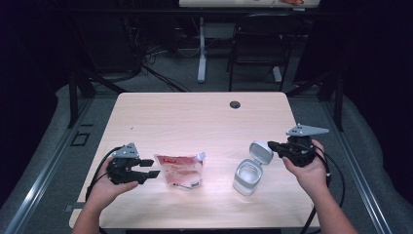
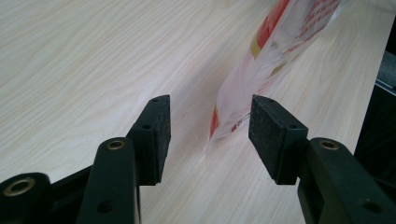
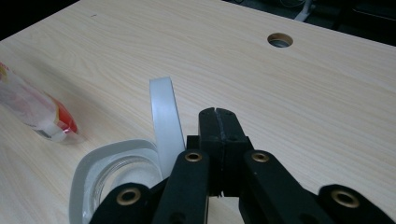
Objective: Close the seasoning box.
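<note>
On the counter (image 1: 204, 117), a refill pouch (image 1: 178, 169) lay just ahead of the left hand-held gripper (image 1: 148, 169), jaws wide for grasping; right hand-held gripper (image 1: 271, 145), closed empty, touched the jar's (image 1: 247, 177) flip lid (image 1: 261, 152), apparently propping it open for filling.

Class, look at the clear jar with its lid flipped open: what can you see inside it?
The jar stands open, its lid tilted up. Through the mouth, the glass wall and bottom show pale, with no distinct item inside. Whether it holds a clear liquid cannot be told; the right claw covers part of the rim.
</note>
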